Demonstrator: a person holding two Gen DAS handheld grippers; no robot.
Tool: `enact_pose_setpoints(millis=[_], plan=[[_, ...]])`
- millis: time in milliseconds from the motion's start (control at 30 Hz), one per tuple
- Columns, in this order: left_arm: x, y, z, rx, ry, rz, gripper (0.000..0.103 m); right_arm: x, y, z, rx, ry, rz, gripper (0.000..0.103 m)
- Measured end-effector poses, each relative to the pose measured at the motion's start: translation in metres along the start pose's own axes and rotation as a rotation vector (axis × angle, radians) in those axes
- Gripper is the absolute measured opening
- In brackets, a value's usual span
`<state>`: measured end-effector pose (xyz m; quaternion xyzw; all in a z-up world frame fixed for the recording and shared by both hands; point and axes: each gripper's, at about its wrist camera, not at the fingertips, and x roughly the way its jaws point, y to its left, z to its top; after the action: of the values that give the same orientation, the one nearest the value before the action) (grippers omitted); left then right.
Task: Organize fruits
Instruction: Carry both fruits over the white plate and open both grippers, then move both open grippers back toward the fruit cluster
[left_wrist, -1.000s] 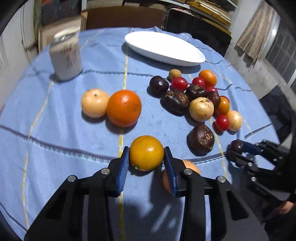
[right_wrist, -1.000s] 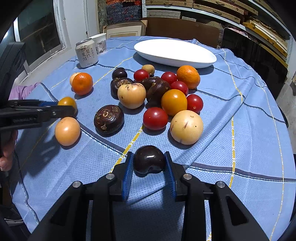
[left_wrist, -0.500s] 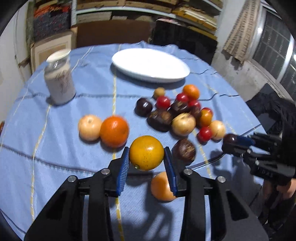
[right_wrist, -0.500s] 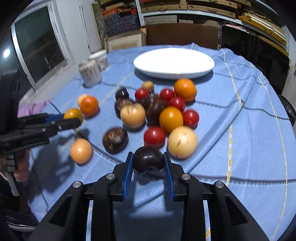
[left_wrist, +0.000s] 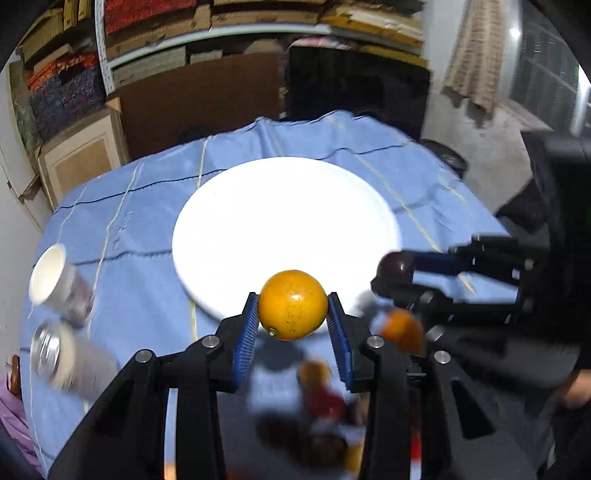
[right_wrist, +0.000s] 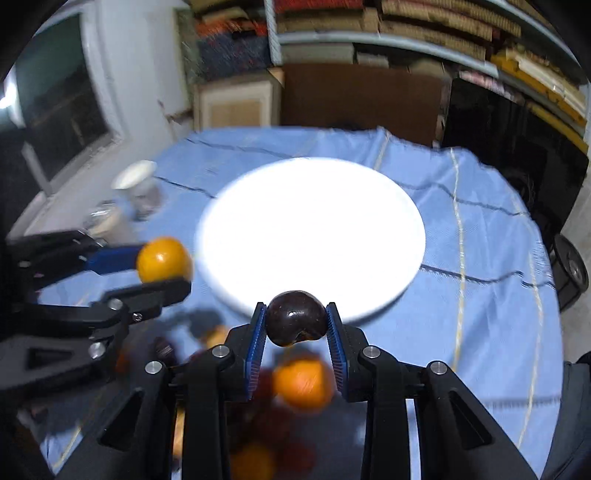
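My left gripper (left_wrist: 292, 325) is shut on a yellow-orange fruit (left_wrist: 292, 304) and holds it in the air at the near rim of the white plate (left_wrist: 284, 221). My right gripper (right_wrist: 295, 330) is shut on a dark purple fruit (right_wrist: 296, 323), held above the plate's near rim (right_wrist: 314, 229). Each gripper shows in the other's view: the right one with its dark fruit (left_wrist: 397, 264), the left one with its orange fruit (right_wrist: 164, 260). The remaining fruits lie blurred below the grippers, among them an orange (right_wrist: 304, 384).
A white cup (left_wrist: 55, 277) and a tin can (left_wrist: 55, 354) stand on the blue tablecloth (left_wrist: 129, 221) left of the plate. Shelves, a cardboard box and dark furniture stand behind the round table.
Both grippers have risen and moved forward over the fruit pile to the near edge of the plate, each still holding its fruit.
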<state>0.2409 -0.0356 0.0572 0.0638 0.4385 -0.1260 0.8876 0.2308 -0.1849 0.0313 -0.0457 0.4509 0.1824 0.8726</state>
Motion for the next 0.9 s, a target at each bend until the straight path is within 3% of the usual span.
enact_pose_setpoints(millis=[200, 267, 300, 333, 367, 400, 433, 467, 533, 667, 900], plan=[[0.075, 0.013, 0.036, -0.009, 0.098, 0.095, 0.036, 0.059, -0.032, 0.029, 0.061, 0.061, -0.007, 0.033], [0.090, 0.022, 0.041, -0.047, 0.118, 0.101, 0.036, 0.065, -0.041, 0.037, 0.084, 0.035, -0.023, 0.033], [0.097, 0.028, 0.044, -0.073, 0.118, 0.091, 0.036, 0.066, -0.045, 0.041, 0.096, 0.014, -0.046, 0.038], [0.099, 0.031, 0.044, -0.085, 0.114, 0.087, 0.036, 0.066, -0.050, 0.045, 0.104, 0.012, -0.067, 0.059], [0.099, 0.035, 0.044, -0.106, 0.108, 0.083, 0.044, 0.064, -0.054, 0.047, 0.117, 0.007, -0.086, 0.071], [0.096, 0.037, 0.044, -0.122, 0.096, 0.077, 0.052, 0.058, -0.057, 0.045, 0.127, -0.017, -0.071, 0.077], [0.091, 0.037, 0.043, -0.126, 0.083, 0.068, 0.072, 0.053, -0.059, 0.043, 0.130, -0.031, -0.048, 0.077], [0.084, 0.038, 0.042, -0.133, 0.055, 0.070, 0.080, 0.047, -0.060, 0.041, 0.139, -0.042, -0.038, 0.077], [0.066, 0.041, 0.039, -0.146, 0.000, 0.055, 0.083, 0.030, -0.061, 0.032, 0.166, -0.069, -0.030, 0.077], [0.031, 0.043, 0.022, -0.168, 0.008, -0.012, 0.086, -0.010, -0.056, -0.001, 0.201, -0.094, 0.050, 0.077], [-0.063, 0.027, -0.059, -0.058, -0.120, -0.008, 0.096, -0.068, -0.009, -0.081, 0.116, -0.124, 0.110, 0.088]])
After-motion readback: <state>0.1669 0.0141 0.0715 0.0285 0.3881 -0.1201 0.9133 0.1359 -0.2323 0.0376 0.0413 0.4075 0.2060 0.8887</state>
